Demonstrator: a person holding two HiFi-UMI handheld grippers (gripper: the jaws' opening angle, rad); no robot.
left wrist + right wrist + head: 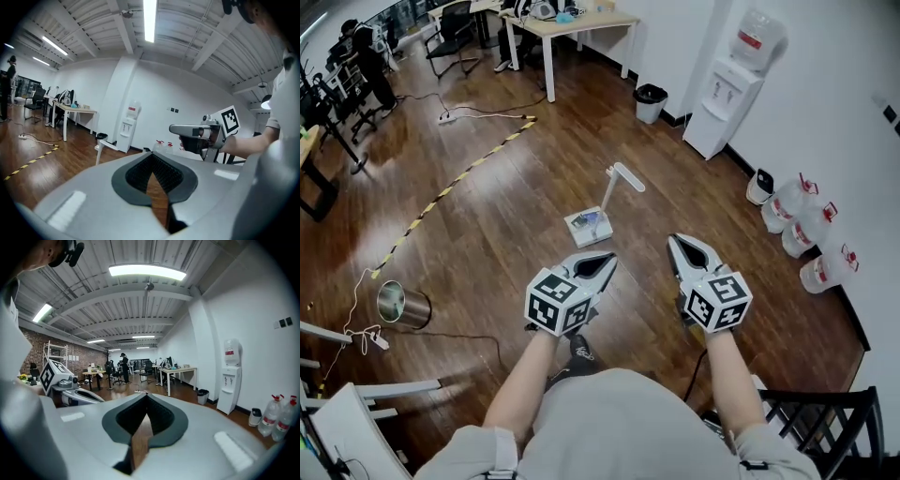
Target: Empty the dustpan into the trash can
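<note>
On the wooden floor (487,192) just ahead of us the dustpan (587,227) sits untouched, well short of the far black trash can (650,101), and our left gripper (610,258) and right gripper (673,241) have fingers clenched on nothing, so we judge the whole task undone.

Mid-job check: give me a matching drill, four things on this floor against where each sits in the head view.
1 dustpan
2 silver can
3 black bin
4 water dispenser

A in the corner, bottle on top
B beside the desk
C far left, near a white cable
D mid-floor, long handle raised

Pairs: 1-D, 2-C, 3-B, 4-A
</note>
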